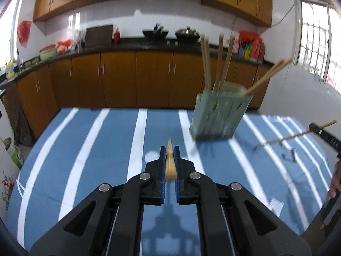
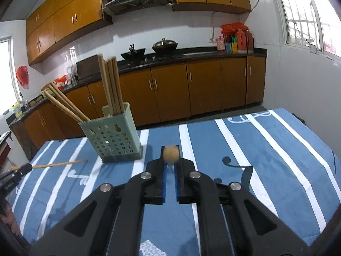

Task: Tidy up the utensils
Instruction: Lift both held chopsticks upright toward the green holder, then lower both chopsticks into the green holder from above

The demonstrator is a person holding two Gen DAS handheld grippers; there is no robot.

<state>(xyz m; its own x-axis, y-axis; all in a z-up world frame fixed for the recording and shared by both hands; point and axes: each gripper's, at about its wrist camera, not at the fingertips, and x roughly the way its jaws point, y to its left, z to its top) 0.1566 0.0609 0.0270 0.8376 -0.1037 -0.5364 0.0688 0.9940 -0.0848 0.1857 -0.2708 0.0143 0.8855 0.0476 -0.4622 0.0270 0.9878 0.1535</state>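
Above a bench [image 2: 245, 140] draped in blue-and-white striped cloth, a chopstick [image 1: 169, 162] sits clamped in the left gripper [image 1: 169, 152], jaws closed tight on it. The right gripper [image 2: 170, 155] likewise pinches a second chopstick [image 2: 170, 153]. A green perforated holder [image 2: 115, 136] nearby stands filled with more chopsticks [image 2: 111, 85].

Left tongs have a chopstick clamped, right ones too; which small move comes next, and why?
Probably carry the left tongs up and right toward the green holder, since their chopstick is clamped, clear of the striped cloth. The holder already has upright chopsticks. The right tongs hold theirs too, so go one at a time.
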